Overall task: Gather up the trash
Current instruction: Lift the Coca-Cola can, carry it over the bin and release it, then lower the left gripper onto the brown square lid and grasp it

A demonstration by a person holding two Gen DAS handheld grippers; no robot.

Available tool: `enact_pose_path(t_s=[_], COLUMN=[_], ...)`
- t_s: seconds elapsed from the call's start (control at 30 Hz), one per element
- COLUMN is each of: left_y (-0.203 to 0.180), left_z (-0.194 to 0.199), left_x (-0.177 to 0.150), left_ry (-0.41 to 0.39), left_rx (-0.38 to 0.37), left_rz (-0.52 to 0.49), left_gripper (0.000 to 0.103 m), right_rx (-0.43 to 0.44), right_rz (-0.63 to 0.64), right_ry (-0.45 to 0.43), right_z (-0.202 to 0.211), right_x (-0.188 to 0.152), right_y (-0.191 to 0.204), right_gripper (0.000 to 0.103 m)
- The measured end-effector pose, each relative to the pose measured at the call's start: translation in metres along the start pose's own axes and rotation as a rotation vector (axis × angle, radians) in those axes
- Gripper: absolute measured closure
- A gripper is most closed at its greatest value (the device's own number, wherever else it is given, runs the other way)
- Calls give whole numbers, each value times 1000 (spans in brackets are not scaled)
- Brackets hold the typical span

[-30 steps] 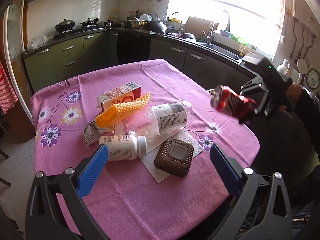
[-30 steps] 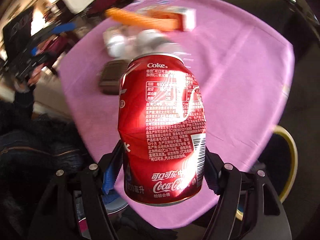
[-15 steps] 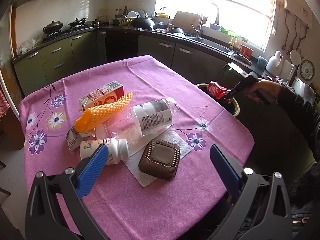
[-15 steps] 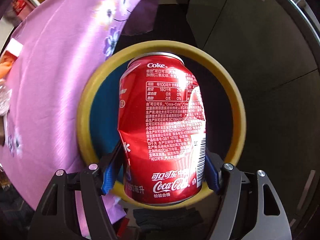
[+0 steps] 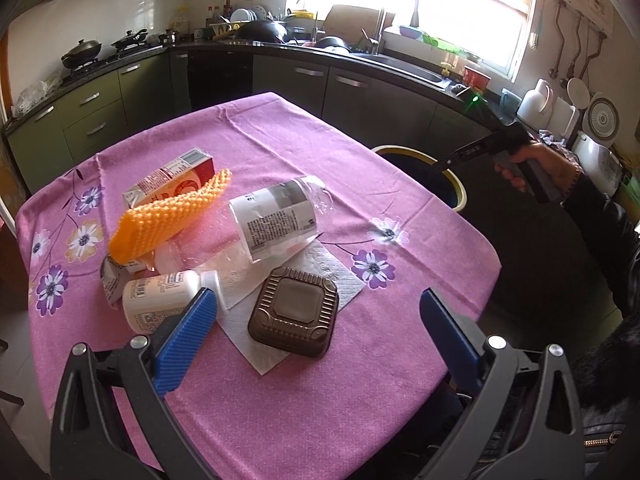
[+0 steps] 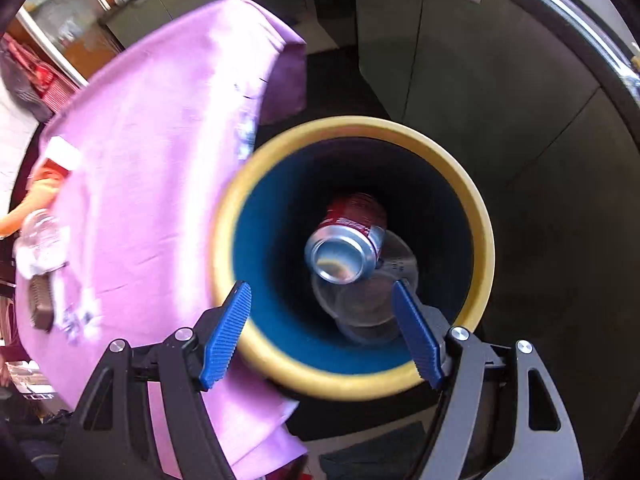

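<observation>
The right gripper [image 6: 320, 330] is held over the bin [image 6: 478, 216], jaws spread and empty, so the can [image 6: 346, 246] lands inside. More trash waits under the wide-open left gripper [image 5: 316, 334].

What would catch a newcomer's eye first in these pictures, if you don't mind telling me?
Most striking is the red cola can down inside the yellow-rimmed bin, seen from straight above between the open, empty right gripper. Next comes the bright pink flowered tablecloth with its cluster of trash: an orange spiky sleeve, a clear plastic bottle and a brown ridged tray. The left gripper hangs open above the table's near edge.
</observation>
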State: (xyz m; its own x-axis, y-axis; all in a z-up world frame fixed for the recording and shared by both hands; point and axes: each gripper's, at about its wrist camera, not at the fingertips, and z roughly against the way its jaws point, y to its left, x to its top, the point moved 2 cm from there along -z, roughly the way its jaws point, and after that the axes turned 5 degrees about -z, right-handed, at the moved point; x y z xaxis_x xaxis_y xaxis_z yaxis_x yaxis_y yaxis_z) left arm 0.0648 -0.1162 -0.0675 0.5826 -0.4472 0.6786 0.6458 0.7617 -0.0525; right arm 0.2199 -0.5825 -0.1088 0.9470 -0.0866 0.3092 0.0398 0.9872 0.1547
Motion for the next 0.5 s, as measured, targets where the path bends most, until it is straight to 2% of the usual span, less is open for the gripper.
enact_pose_path(t_s=[0.2, 0.33, 0.5], left_y=[-3, -3, 2], left_z=[-22, -42, -64], left_x=[1, 4, 3], left_ry=[49, 81, 126], left_rx=[-40, -86, -86], left_rz=[-33, -46, -57], left_gripper=[6, 6, 6], right_rx=[65, 104, 112], right_rz=[36, 53, 54], right_ry=[-87, -102, -107], right_z=[36, 40, 36], right_x=[-34, -46, -61], right_y=[36, 57, 75], right_gripper=[31, 31, 31])
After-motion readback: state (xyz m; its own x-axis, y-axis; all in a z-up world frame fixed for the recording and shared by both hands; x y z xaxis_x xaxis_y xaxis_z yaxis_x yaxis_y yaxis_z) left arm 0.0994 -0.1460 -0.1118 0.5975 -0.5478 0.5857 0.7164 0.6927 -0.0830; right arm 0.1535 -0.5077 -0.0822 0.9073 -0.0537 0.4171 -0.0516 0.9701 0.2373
